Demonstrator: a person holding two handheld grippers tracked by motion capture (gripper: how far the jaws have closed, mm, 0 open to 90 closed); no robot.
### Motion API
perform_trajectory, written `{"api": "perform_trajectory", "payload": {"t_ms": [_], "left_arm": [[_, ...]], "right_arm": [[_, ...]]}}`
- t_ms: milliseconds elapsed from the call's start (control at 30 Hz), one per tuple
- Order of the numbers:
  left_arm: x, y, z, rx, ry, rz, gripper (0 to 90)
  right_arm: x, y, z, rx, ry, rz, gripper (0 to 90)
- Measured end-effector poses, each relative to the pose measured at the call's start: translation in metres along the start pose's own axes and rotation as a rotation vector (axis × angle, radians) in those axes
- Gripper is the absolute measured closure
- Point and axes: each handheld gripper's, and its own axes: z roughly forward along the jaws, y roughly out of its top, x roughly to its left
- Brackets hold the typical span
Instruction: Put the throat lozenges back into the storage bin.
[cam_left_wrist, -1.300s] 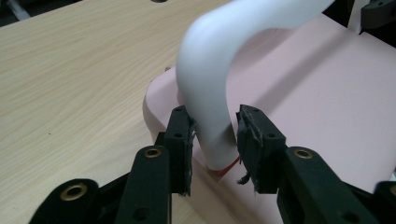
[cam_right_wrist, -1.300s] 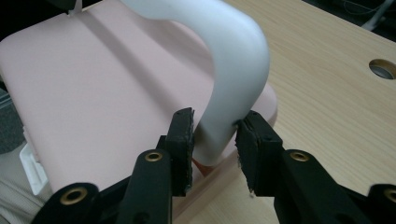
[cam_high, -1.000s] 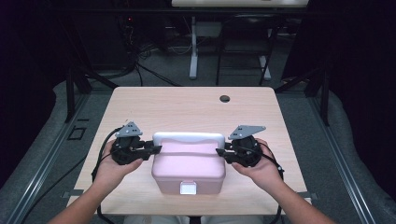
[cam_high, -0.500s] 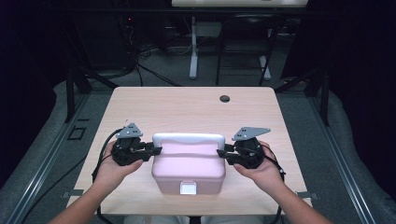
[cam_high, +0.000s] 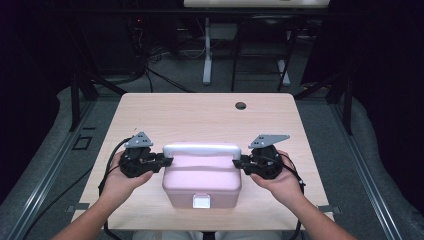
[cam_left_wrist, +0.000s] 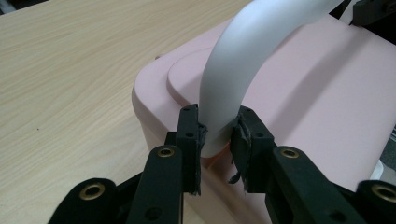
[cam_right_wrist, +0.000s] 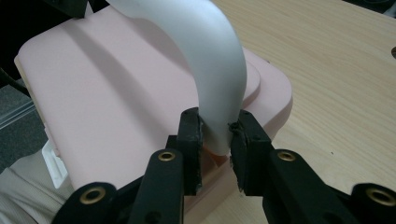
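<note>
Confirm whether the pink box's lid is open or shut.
Shut. The lid sits flat on the pink box, its white front latch down; both grippers pinch the raised white handle.

A closed pink box (cam_high: 202, 181) with an upright white handle (cam_high: 202, 150) sits near the table's front edge.

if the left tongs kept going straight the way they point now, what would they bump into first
The left tongs already straddle the white handle at its end, so pushing on would press straight into that handle and the pink box beneath it, as far as depth can be judged.
</note>
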Motion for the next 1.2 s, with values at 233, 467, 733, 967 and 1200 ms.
{"api": "perform_trajectory", "payload": {"t_ms": [233,467,733,967,1200], "left_arm": [[0.001,0.003,-0.001,0.007,-0.005,-0.004,73.4],[0.001,0.009,-0.005,-0.001,-0.005,-0.012,73.5],[0.005,0.017,-0.008,0.002,-0.019,-0.036,73.5],[0.007,0.022,-0.01,-0.001,-0.023,-0.051,73.3],[0.007,0.022,-0.014,-0.027,-0.02,-0.041,65.4]], "right_arm": [[-0.001,0.003,0.0,0.013,0.005,0.005,74.3],[-0.001,0.01,-0.004,0.013,0.005,0.005,74.3],[-0.004,0.019,-0.008,0.017,0.012,0.025,74.3],[-0.007,0.024,-0.009,0.014,0.02,0.049,74.4],[-0.007,0.025,-0.009,0.03,0.023,0.057,74.4]]}}
